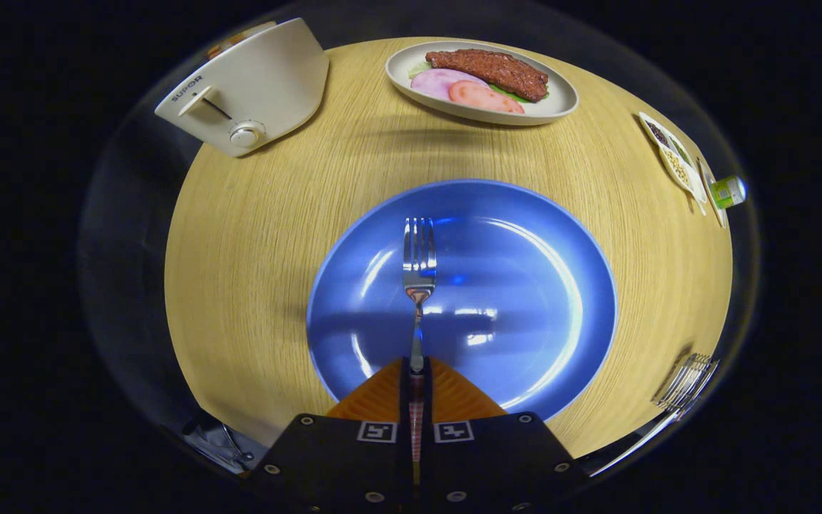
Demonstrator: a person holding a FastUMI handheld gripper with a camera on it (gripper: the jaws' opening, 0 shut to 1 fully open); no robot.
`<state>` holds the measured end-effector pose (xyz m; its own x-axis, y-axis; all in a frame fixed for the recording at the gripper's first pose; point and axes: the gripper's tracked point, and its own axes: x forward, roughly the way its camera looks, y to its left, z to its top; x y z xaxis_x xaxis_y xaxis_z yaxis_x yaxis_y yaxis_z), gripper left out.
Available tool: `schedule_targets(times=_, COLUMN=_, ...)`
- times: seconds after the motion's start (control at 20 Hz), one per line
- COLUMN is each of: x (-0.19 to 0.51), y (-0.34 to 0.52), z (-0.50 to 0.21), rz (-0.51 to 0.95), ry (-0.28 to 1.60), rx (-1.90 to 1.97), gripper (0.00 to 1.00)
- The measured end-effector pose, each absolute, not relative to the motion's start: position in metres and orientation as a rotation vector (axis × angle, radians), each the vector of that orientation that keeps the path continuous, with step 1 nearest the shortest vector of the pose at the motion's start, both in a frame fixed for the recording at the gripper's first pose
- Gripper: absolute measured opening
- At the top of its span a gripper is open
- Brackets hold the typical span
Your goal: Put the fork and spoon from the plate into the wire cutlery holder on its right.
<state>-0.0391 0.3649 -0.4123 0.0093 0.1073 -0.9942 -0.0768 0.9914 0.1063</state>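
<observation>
The gripper (417,373) is closed on the handle of the shiny steel fork (419,265), both fingers pinching it at the lower middle of the frame. The fork's long axis runs straight ahead along the fingers, tines pointing away towards the top of the frame, over the bowl of the round blue plate (539,285); whether it is lifted clear of the plate I cannot tell. The wire cutlery holder (686,382) sits at the lower right of the frame, on the pale wooden bench (254,235) well apart from the fork and off past the plate's right rim. So the carry ahead looks like a sideways swing to the right, and the fork would probably need tipping upright to go in. I see no spoon on the plate.
</observation>
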Motion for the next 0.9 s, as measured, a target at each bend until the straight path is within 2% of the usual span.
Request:
schedule_targets(times=0.3, x=-0.042, y=0.314, z=-0.361, rz=0.137, ry=1.482, rx=0.102, gripper=0.04)
schedule_targets(times=0.7, x=-0.096, y=0.148, z=-0.291, rz=-0.070, ry=1.483, rx=0.181, gripper=0.04)
schedule_targets(times=0.9, x=-0.130, y=0.093, z=-0.273, rz=-0.118, ry=1.512, rx=0.200, gripper=0.04)
